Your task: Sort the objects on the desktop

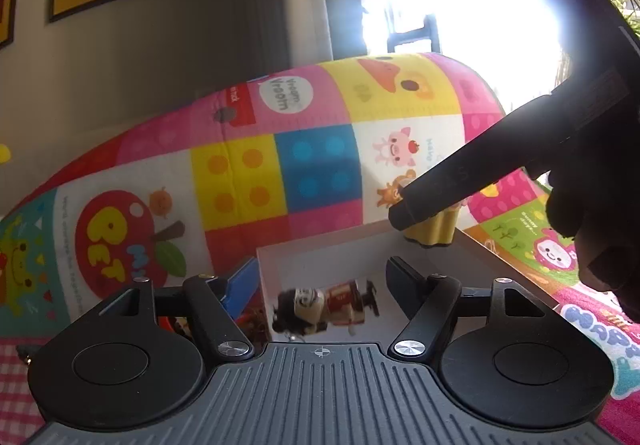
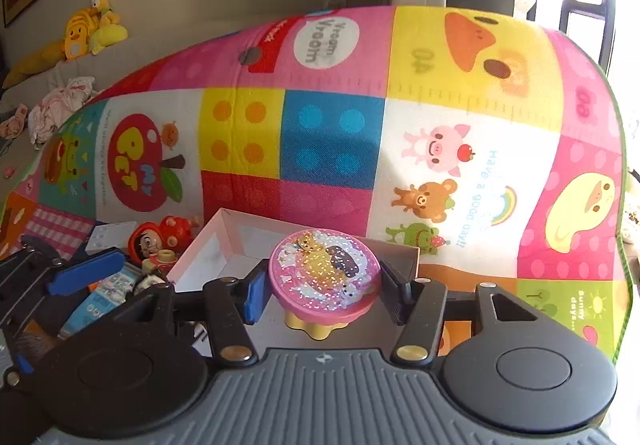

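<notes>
The right gripper (image 2: 322, 295) clamps a pink glitter toy (image 2: 325, 272) by the rim of its round lid, the blue pad on one side and the black finger on the other pressing it. The toy sits upright between the jaws, its sparkling face turned up toward the camera and its short yellow base (image 2: 314, 326) pointing down, above the near edge of a white box (image 2: 208, 249).

The left gripper (image 1: 320, 285) stands open, jaws wide and pressing nothing. Between and beyond its fingers a small figurine (image 1: 324, 307) appears blurred inside the box (image 1: 280, 257), lying on its side, dark-haired head toward the left of the frame and feet toward the right, long axis running across the jaws.

Only the left wrist view shows the figurine; the right gripper's black finger (image 1: 440, 189) crosses its upper right corner, the toy's yellow base (image 1: 432, 231) just beneath.

Only the right wrist view shows the lid's glitter face, the left gripper's blue pad (image 2: 86, 271) at the lower left, and a heap of small toys (image 2: 160, 241) beside the box. A bright play mat (image 2: 328, 133) lies under everything in both views.
</notes>
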`<action>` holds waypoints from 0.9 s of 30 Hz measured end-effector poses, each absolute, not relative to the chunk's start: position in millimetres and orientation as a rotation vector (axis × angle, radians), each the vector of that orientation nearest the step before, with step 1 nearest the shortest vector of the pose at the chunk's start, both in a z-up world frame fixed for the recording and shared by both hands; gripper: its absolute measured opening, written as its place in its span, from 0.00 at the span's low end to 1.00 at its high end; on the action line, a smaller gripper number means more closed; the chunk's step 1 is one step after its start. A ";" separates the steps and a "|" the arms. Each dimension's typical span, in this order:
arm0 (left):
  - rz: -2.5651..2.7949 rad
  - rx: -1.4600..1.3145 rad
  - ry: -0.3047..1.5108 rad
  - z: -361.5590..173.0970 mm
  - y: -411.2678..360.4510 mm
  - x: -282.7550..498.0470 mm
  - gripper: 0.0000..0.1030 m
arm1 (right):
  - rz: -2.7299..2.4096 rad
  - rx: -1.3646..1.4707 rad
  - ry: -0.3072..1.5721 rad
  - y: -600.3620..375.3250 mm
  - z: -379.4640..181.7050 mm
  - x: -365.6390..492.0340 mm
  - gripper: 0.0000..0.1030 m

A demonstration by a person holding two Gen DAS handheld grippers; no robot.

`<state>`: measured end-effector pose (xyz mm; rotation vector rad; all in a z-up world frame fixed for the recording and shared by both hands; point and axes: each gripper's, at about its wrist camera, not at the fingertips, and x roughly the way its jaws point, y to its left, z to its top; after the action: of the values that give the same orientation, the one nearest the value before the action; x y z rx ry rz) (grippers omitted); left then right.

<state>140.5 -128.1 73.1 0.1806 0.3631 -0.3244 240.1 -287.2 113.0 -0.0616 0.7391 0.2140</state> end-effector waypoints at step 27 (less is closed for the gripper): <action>-0.224 0.085 0.550 28.9 -30.8 82.3 0.97 | 0.152 -0.098 0.582 -276.9 108.6 201.6 0.75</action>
<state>82.3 -30.8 28.9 0.0847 0.5496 -0.2236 201.6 -276.9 108.6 -0.0977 0.5823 0.1518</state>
